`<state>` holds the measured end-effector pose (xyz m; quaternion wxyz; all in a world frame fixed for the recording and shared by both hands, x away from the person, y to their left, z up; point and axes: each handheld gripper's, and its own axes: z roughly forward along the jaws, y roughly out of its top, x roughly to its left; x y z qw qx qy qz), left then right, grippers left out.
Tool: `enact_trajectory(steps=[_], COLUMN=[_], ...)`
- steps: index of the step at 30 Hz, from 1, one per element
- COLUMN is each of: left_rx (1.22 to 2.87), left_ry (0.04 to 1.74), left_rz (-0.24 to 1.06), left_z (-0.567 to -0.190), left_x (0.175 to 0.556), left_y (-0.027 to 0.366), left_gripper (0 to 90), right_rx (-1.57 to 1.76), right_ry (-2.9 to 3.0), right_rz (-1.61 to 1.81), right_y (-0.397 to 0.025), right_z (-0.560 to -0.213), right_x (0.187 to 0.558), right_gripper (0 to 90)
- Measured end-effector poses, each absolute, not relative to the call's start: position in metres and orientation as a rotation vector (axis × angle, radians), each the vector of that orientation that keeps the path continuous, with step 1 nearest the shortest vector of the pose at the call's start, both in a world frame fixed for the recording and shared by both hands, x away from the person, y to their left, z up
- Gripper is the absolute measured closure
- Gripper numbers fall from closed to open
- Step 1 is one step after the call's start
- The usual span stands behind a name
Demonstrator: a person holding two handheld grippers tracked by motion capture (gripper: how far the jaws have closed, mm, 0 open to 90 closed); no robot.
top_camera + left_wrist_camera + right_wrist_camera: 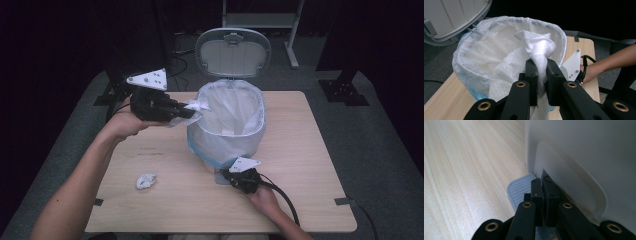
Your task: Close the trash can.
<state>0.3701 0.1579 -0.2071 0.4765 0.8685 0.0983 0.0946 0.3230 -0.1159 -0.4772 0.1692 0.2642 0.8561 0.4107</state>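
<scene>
A second crumpled paper ball (146,180) lies on the wooden table (310,150), well left of the right claw and nearer the person.

Light wooden table (310,150), lined pedal bin (227,137) standing mid-table, crumpled tissue (145,180) near front-left

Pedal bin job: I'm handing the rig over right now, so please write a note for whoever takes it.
Left gripper: shut on a white tissue wad, held at the bin's rim.
Right gripper: jaws shut, pressing on the grey pedal; lid is up.
Bin, with its plastic liner, stands mid-table.
Done: lid open, wad lifted to the bin.
Left: drop it in, then fetch the second crumpled tissue on the table.
</scene>
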Motion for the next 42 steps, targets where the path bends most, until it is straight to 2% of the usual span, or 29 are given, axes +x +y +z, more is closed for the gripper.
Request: enact_trajectory(steps=[35,42], left_rx=[2.186,2.189], left_ry=[0.230,0.246], left_rz=[0.218,0.221], left_z=[-0.201,-0.200], left_x=[0.392,0.395], left_y=[0.108,0.102], left_gripper=[81.6,75.6], right_rx=[0.748,0.747], right_ry=[2.435,2.436], right_rz=[1.168,1.169], right_y=[-0.116,-0.116], right_z=[-0.477,-0.477], right_x=[0.323,0.323], right_gripper=[87.6,87.6])
